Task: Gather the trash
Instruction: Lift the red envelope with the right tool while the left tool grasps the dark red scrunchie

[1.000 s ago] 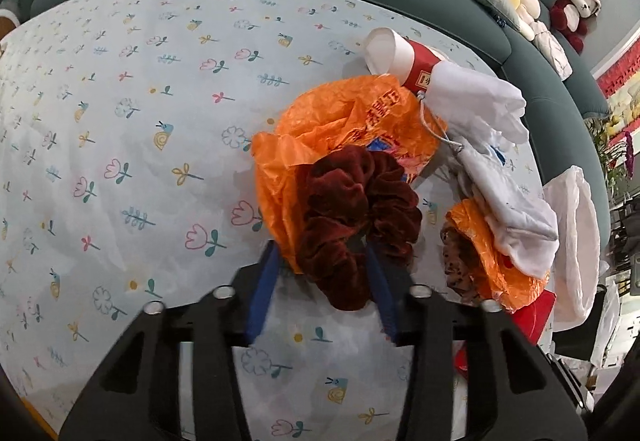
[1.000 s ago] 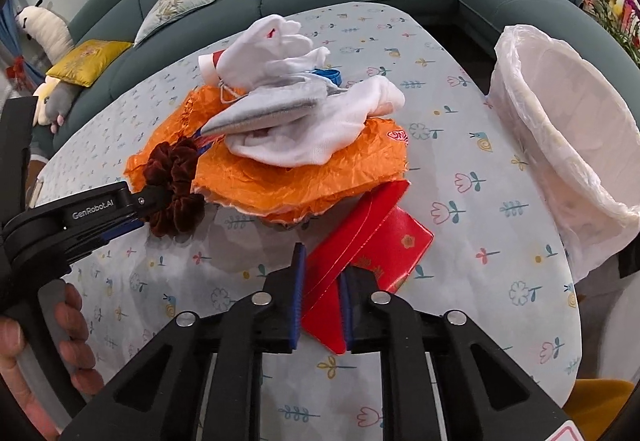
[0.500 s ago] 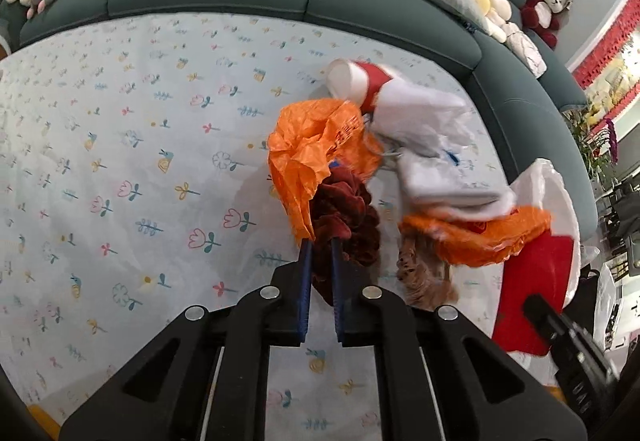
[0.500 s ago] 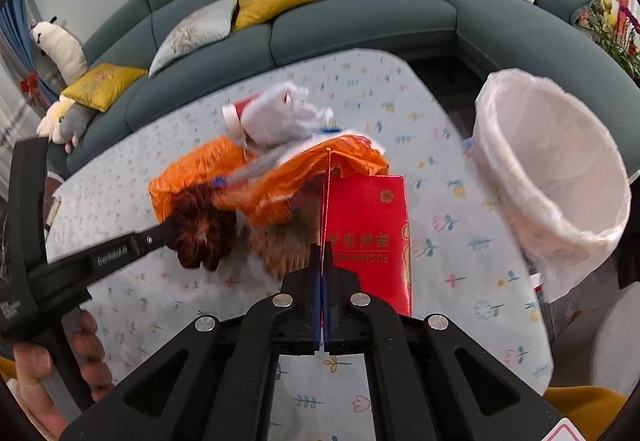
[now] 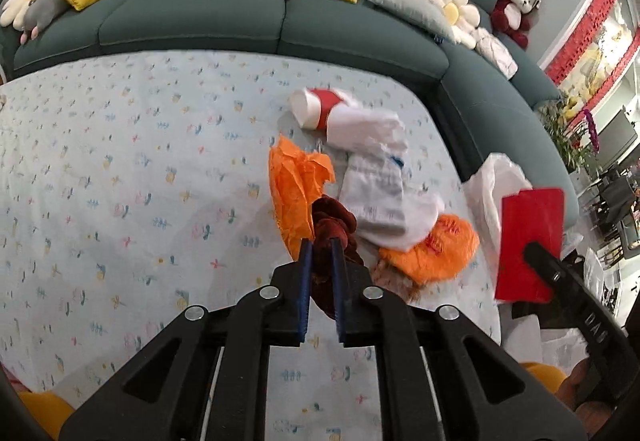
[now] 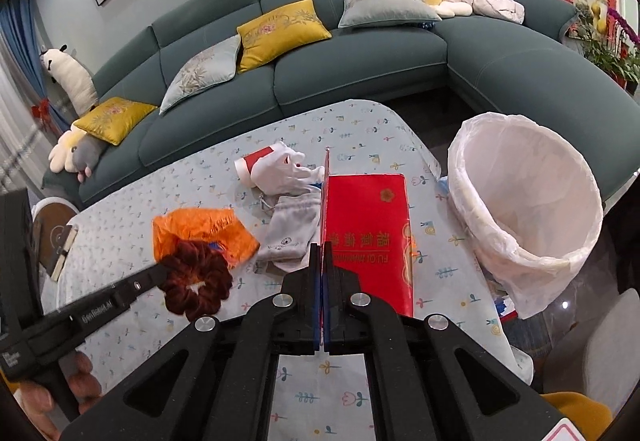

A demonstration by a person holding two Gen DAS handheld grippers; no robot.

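Holding a flat red envelope (image 6: 368, 237) edge-on, right gripper (image 6: 322, 261) clenched on its near lower corner, the sheet lifted clear of the bench (image 6: 280, 129). Long axis of envelope runs straight ahead, away from the gripper. Lined trash bin (image 6: 524, 201) stands off the bench's right edge, to the right of the envelope and slightly ahead, its mouth open and tipped toward the camera. Judgement: the coming move turns on that offset, a swing rightward over the bench edge until the envelope sits above the rim.

Left gripper (image 5: 320, 261) clamped on a dark red velvet scrunchie (image 5: 332, 225), held above the bench just beside an orange plastic bag (image 5: 296, 185). In the right wrist view the scrunchie (image 6: 196, 277) hangs far left, so the right gripper is clearly nearer the bin; the left must cross the whole bench.

Left on the bench: grey drawstring pouch (image 6: 292, 225), white glove (image 6: 284, 169) covering a paper cup (image 6: 250, 165), a second orange bag (image 5: 436, 249). Sofa (image 6: 360, 53) behind.
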